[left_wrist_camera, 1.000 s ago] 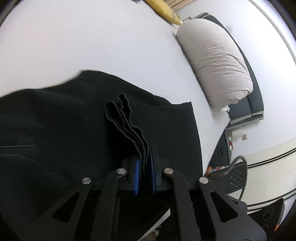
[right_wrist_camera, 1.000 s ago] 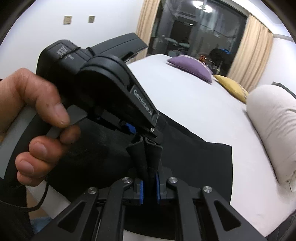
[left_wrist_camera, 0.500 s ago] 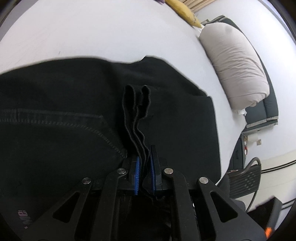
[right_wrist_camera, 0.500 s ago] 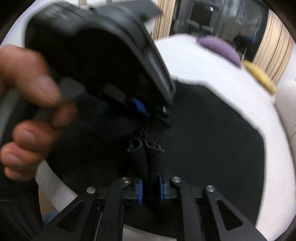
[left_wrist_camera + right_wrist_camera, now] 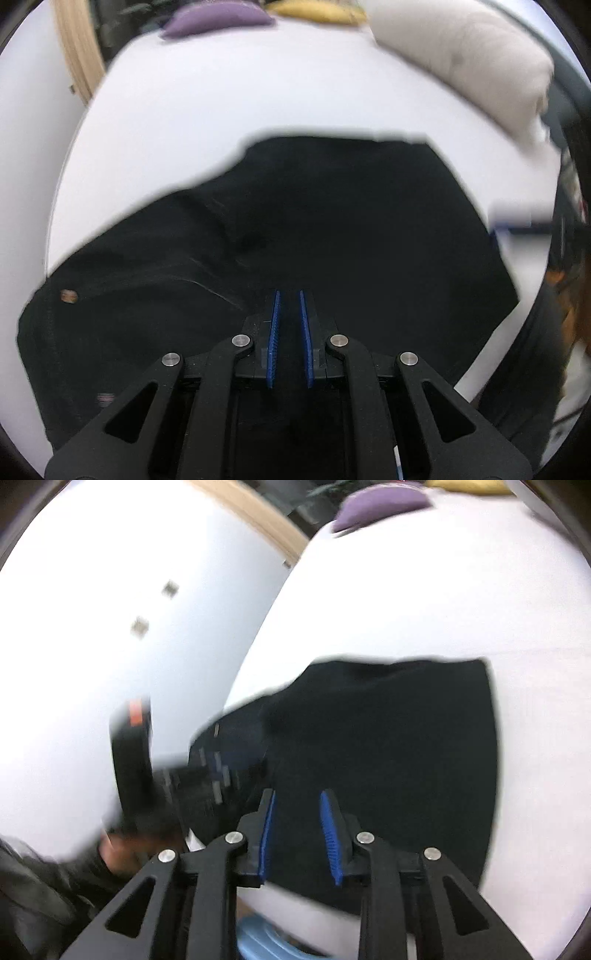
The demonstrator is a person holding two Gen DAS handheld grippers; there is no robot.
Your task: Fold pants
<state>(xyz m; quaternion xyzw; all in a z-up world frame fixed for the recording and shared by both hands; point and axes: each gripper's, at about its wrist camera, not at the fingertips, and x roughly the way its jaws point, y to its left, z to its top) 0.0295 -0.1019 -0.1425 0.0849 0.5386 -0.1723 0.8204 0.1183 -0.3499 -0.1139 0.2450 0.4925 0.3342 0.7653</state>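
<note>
Black pants (image 5: 332, 229) lie spread on a white bed (image 5: 229, 103), filling the lower middle of both wrist views. Their surface is so dark that folds and seams barely read; only a small round button (image 5: 68, 296) near the left edge and a faint crease show in the left wrist view.

The left gripper (image 5: 289, 295) points steeply down over the cloth. Its blue pads stand a narrow slit apart, and nothing can be seen between them — the black cloth lies behind the gap, so whether any fabric is pinched there is hard to say.

The right gripper (image 5: 298, 794) hangs over the near edge of the pants (image 5: 388, 746). Its jaws have just been opening and now stand a moderate gap apart, with nothing clamped between the pads.

The right wrist view is heavily smeared. At its left, a dark blurred shape with an orange patch is the other gripper's body (image 5: 133, 760), and a hand (image 5: 122, 856) below it is mostly cut off and out of focus.

At the far end of the bed sit a purple cushion (image 5: 218, 18), a yellow cushion (image 5: 317, 11) and a pale rolled duvet (image 5: 465, 55) — all blurred and partly cropped.
</note>
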